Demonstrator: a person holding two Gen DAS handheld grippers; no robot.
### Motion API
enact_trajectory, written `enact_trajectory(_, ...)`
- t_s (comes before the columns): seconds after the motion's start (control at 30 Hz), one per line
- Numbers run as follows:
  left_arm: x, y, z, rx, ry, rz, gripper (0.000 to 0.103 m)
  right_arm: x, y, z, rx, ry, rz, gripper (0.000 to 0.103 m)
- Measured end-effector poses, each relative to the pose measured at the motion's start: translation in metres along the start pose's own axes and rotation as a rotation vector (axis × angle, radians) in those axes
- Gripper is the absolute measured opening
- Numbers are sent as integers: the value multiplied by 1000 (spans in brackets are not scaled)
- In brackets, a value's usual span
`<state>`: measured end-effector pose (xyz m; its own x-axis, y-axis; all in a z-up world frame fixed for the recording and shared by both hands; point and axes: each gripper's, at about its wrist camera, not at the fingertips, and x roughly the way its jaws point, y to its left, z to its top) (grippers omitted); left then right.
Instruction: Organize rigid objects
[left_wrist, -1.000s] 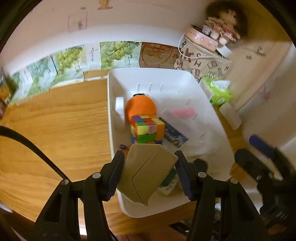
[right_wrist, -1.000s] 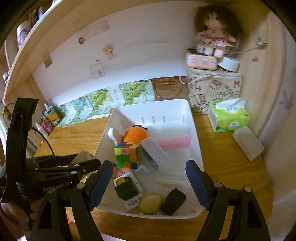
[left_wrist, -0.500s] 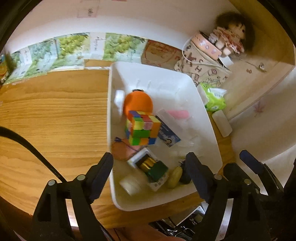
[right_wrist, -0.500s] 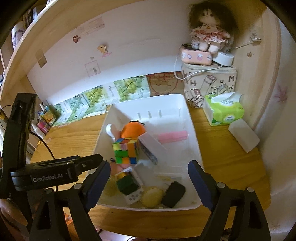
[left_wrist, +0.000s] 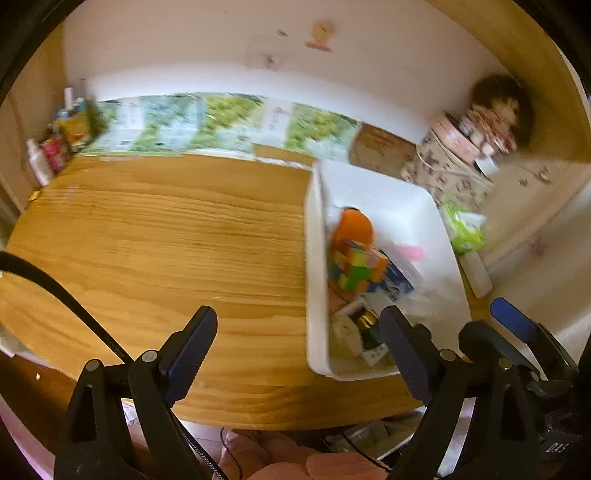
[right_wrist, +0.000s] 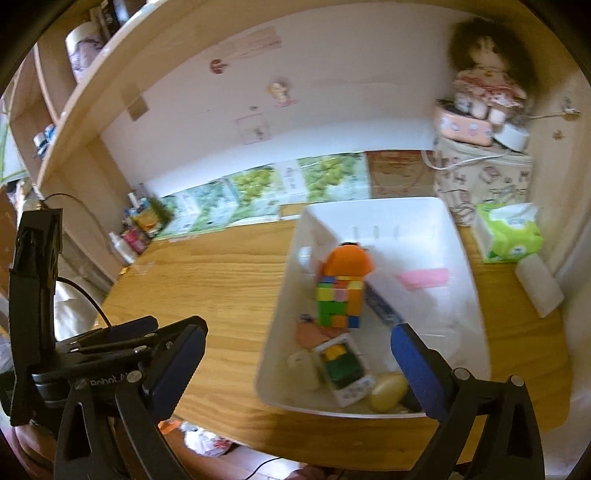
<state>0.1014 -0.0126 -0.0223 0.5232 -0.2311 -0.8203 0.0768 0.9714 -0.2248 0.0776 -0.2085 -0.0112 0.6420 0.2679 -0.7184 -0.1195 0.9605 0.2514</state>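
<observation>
Jaws first: my left gripper (left_wrist: 299, 339) stands wide with nothing between its pads, having just been opening, and below it lies only bare wood of the table (left_wrist: 166, 251). My right gripper (right_wrist: 295, 362) is equally spread, its jaws also just opened further and holding nothing; past them I see the near end of the white bin (right_wrist: 469, 295). My left gripper shows in the right view too, low at the left side, over the table's near edge.

In the bin's near end lie a pale round piece (right_wrist: 303, 369), a white case with green and yellow blocks (right_wrist: 341, 369), and a yellowish oval (right_wrist: 388, 391), close together. Just behind them rests a flat salmon-coloured piece (right_wrist: 310, 334). Mid-bin stands a colourful puzzle cube (right_wrist: 340, 301), with an orange toy (right_wrist: 349, 260) touching it from behind and a clear box with a blue label (right_wrist: 384, 306) beside it. A pink bar (right_wrist: 424, 278) lies further right.

Beyond the bin, by the wall, sit a green tissue pack (right_wrist: 508, 236), a patterned box (right_wrist: 484, 177) and a doll (right_wrist: 487, 88) on top.
</observation>
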Motion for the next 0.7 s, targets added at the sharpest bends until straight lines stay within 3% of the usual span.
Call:
enact_trajectory(0.07,-6,7,-1,-12,-14,30,100,-1,8,2,-16,0,10,101)
enact_trajectory(0.3,-23,18,-9,-24,-67,103,100,-11,24,-4,-13,-9,-12,102)
enact_trajectory(0.7,-51,14,-19,30,-187,116,100,-19,33,-16,-17,-17,-84,102)
